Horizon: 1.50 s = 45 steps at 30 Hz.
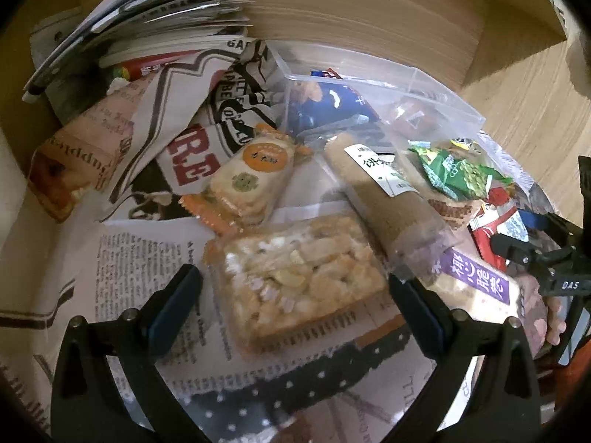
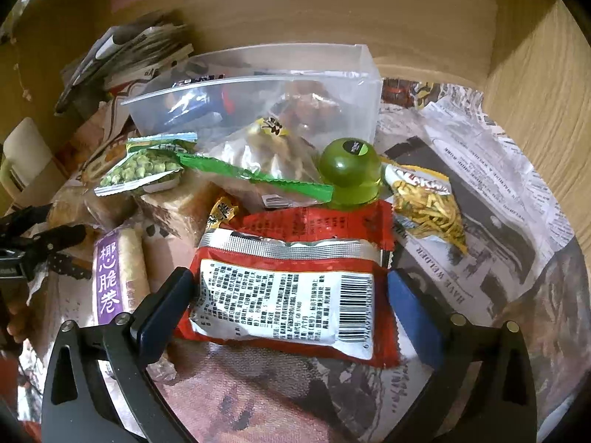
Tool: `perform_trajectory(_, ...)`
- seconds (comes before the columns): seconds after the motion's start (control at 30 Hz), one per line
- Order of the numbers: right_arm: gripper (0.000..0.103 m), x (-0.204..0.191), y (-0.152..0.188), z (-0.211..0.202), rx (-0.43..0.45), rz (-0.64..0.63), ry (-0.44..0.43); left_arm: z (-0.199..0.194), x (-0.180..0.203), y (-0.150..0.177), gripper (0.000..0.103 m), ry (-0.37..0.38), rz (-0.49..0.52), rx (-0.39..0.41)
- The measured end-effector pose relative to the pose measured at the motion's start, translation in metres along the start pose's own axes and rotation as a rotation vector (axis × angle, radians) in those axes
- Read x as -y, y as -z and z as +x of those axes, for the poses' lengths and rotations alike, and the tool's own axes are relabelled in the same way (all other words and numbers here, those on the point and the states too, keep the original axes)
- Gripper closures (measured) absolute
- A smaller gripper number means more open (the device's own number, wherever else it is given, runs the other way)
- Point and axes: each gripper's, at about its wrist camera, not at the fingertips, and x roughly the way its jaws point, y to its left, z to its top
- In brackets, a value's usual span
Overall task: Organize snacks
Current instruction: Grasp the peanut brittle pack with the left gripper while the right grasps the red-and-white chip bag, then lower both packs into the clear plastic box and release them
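A pile of snack packets lies on newspaper. In the left wrist view my left gripper [image 1: 295,288] stands open, its fingers either side of a clear-wrapped almond pastry bar [image 1: 299,277], pads apart from it. Beyond lie an orange-edged cracker pack [image 1: 243,181], a long brown roll [image 1: 388,199] and a green pea packet [image 1: 458,173]. In the right wrist view my right gripper [image 2: 291,302] is open around a red packet [image 2: 291,295] with its white label up, not pressing it. A green jelly cup [image 2: 349,173], a noodle snack bag [image 2: 428,206] and a purple-labelled roll [image 2: 110,280] lie around it.
A clear plastic box [image 1: 388,88] holding a few snacks stands behind the pile, also seen as the clear plastic box [image 2: 258,103]. Stacked magazines [image 1: 147,11] sit at the back left. Wooden walls [image 1: 369,18] close the back and right. The right gripper [image 1: 524,251] shows at the left view's right edge.
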Motion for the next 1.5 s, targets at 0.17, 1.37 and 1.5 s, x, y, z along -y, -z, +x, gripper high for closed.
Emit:
perform_trajectory(0.17,0.000,-0.003,0.001,0.002,-0.002,-0.015,-0.008,0.002,0.007,0.002,0.005,-0.024,0.038,0.028)
perform_trajectory(1.37,0.032,0.009,-0.030,-0.092,0.282,-0.005,-0.036,-0.080,0.024,-0.045,0.026,0.046,0.058,0.268)
perform_trajectory(1.5,0.032,0.006,-0.049,-0.093,0.324,-0.015,-0.044,-0.080,0.031,-0.062,0.026,0.050,0.067,0.298)
